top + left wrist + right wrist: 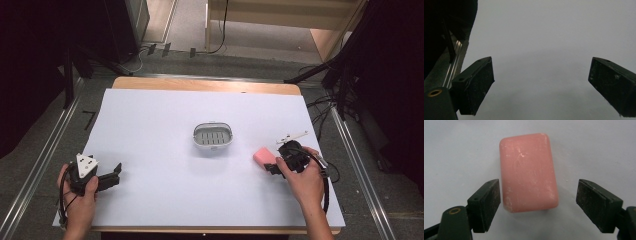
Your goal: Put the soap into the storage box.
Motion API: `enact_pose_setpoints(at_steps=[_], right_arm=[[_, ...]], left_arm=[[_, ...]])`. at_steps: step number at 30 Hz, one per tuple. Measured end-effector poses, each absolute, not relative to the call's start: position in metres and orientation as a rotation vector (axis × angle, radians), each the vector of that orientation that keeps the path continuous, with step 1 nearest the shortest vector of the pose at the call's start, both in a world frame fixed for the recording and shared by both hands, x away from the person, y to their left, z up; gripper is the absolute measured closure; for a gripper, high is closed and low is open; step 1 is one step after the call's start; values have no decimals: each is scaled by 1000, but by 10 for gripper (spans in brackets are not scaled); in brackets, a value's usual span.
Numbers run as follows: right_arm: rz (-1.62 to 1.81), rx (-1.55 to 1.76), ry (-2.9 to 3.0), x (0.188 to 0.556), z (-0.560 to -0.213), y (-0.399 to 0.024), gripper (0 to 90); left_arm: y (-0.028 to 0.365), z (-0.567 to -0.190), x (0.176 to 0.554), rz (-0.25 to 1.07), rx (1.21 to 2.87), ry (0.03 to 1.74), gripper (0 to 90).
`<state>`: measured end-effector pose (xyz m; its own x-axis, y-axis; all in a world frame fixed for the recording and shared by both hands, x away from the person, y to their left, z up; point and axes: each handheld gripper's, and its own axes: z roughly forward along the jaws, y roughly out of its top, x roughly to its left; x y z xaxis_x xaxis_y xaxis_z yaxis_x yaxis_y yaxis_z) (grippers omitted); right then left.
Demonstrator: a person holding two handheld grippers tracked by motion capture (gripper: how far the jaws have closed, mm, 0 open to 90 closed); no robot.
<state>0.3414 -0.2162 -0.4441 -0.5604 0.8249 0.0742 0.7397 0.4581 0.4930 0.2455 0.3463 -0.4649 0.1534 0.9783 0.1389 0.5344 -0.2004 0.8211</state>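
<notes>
Pink soap bar (528,171) lies flat on the white surface (165,195), right of centre, and the right claw (537,205) is on it now: jaws apart, one pad just beside the bar's edge, the other well clear, not pressing. Nothing blocks the way. A grey slotted soap dish (213,136) sits mid-surface, near the bar but apart from it. The right hand (302,182) comes in from the near edge, its claw low and pointing left at the soap. Far left, the left claw (541,82) hangs wide apart over bare white sheet, left hand (80,197) resting at the near corner.
</notes>
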Motion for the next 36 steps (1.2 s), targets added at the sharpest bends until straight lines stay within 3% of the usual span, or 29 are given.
enact_pose_setpoints(at_steps=[36], right_arm=[[632, 1363, 2633, 362, -451, -195, 369]], left_arm=[[346, -465, 245, 926, 1819, 1440, 68]])
